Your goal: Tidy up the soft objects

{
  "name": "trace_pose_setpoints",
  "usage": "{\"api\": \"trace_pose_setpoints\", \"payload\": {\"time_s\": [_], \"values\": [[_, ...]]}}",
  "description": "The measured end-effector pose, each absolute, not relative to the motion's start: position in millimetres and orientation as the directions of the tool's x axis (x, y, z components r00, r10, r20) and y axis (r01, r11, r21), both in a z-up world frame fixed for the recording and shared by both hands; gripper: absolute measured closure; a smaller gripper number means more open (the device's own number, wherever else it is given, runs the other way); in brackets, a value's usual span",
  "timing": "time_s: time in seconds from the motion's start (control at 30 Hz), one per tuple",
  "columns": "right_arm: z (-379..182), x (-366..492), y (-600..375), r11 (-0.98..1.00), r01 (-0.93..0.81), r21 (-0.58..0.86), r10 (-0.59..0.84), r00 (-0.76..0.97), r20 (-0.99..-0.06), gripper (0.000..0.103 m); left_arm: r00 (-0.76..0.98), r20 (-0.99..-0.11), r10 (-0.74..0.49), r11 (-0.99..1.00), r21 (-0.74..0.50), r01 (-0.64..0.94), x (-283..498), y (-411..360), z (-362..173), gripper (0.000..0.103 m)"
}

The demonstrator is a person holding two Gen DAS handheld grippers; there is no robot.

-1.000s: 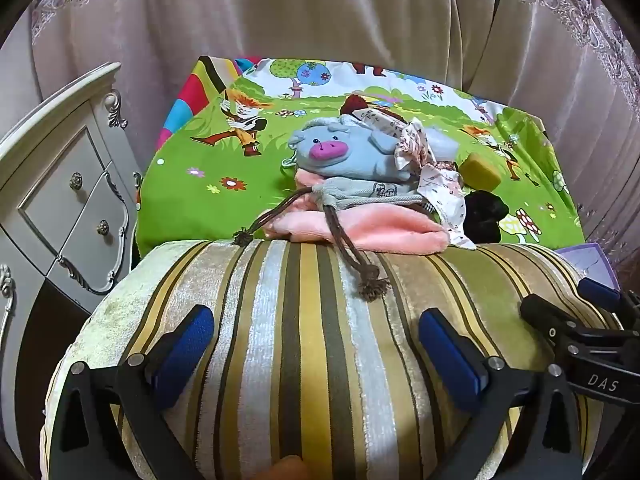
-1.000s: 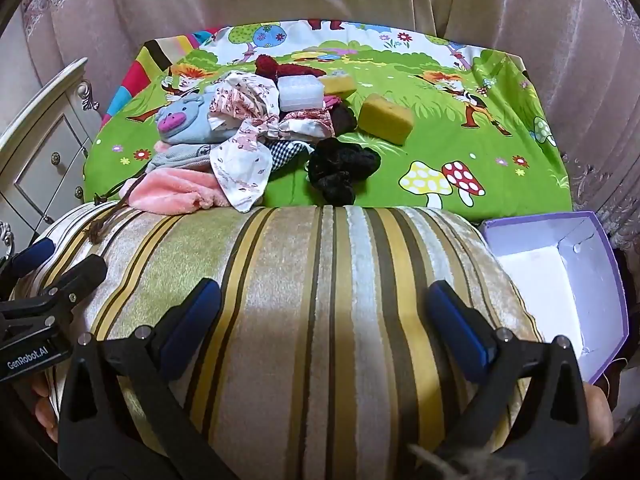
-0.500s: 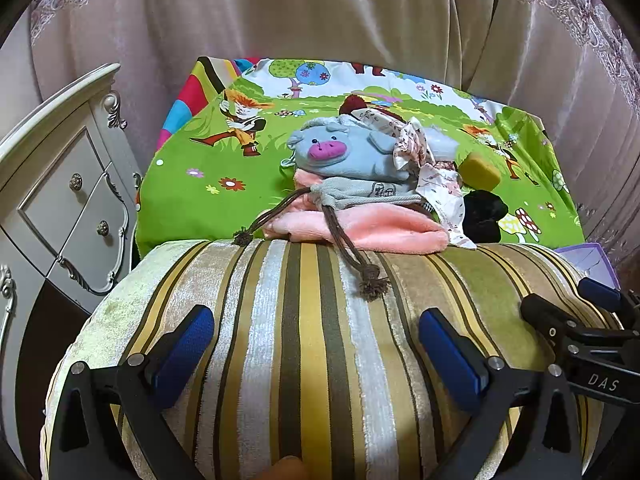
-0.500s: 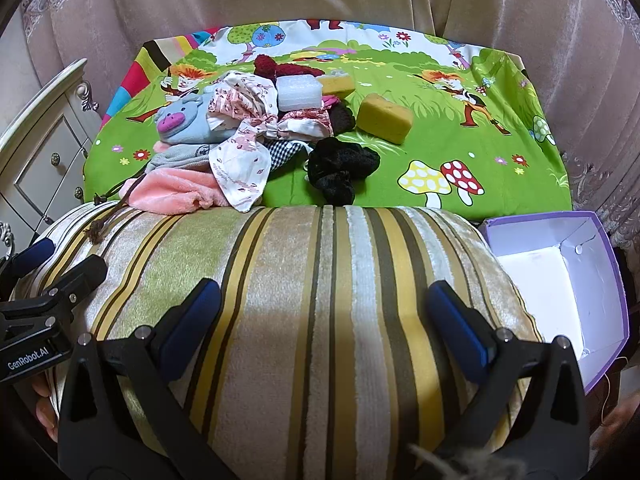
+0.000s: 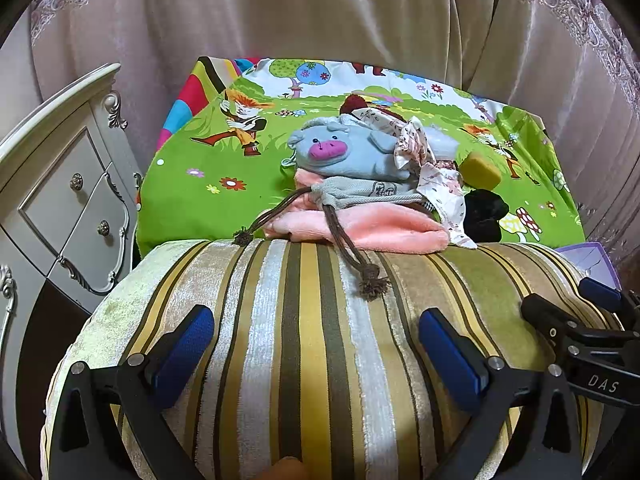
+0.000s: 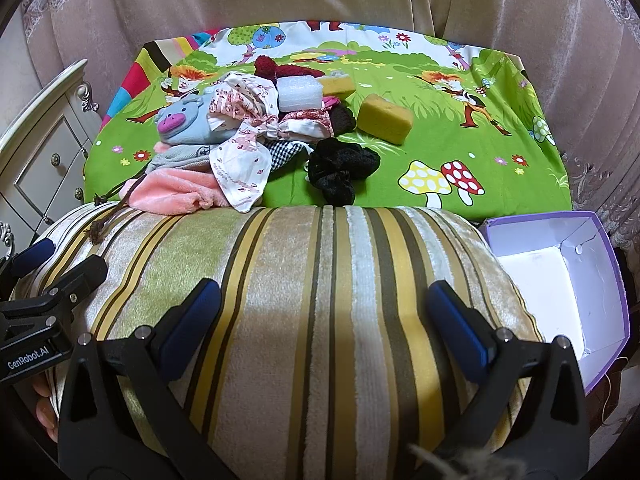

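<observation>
We see a striped cushion filling the foreground, blocking our way to the cartoon-print cloth. Soft things crowd its left half; the right half lies bare. The purple box looks empty.

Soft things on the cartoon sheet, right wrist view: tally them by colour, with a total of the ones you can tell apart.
Yellow: 2, sponge, second sponge
Black: 1, scrunchie
White: 1, foam block
Blue-grey: 1, pig plush
Pink: 1, plush pouch
Dark red: 1, knit piece
Total: 7; the tangled patterned cloths are left out.
</observation>
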State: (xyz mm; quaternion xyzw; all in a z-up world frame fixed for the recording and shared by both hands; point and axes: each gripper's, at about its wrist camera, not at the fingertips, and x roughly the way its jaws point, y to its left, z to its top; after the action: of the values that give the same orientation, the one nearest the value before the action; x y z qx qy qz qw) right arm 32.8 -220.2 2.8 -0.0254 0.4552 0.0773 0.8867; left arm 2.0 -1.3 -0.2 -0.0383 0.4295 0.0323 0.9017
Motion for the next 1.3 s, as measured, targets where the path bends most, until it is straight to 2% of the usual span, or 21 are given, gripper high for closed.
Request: {"api": "trace_pose_setpoints", "payload": {"time_s": [0.93,1.3], "values": [[1.2,27.6,-213.5,0.987,-0.155,-0.048,0.056,0.605,-0.795,0.0,0.625,-0.78,0.03,0.995,-0.036,-0.092,5.7,-0.1,-1.6,0.0],[2.0,31.0,-219.6,0.982,-0.189,-0.002,0.111,0.581,-0.806,0.0,0.617,-0.786,0.035,0.995,-0.03,-0.094,6.9,-1.6,-2.9,0.0]]}}
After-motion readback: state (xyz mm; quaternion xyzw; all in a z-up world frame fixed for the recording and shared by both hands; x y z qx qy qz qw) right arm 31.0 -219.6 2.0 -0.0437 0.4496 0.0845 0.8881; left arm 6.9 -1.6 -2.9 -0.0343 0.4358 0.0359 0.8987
